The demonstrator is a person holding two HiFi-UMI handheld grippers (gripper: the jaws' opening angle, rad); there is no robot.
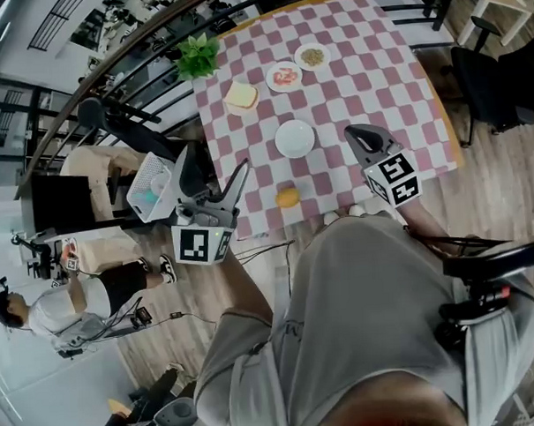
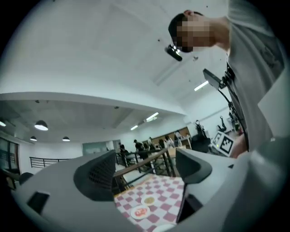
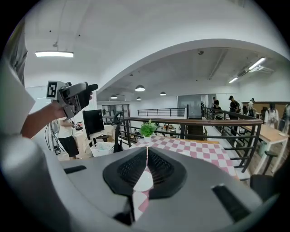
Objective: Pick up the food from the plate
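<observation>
The empty white plate [image 1: 295,138] is sitting about mid-bench [image 1: 394,79] on the pink checkered cloth, so I'm placing everything off that. The yellow food piece [image 1: 287,197] is lying on the cloth on the near side of the plate, apart from it and close to the bench's edge. The left tool [image 1: 217,173] is hanging to the near left of the plate, off the bench edge, with its jaws spread wide and nothing between them. The right tool [image 1: 363,138] is hovering just right of the plate with its jaws pressed together, gripping nothing. Beyond the plate, a plate of red food [image 1: 284,75] and a plate of brownish food [image 1: 312,56] are sitting side by side. The toast [image 1: 242,96] is lying far left of it, and the plant [image 1: 198,53] is standing further out that way.
</observation>
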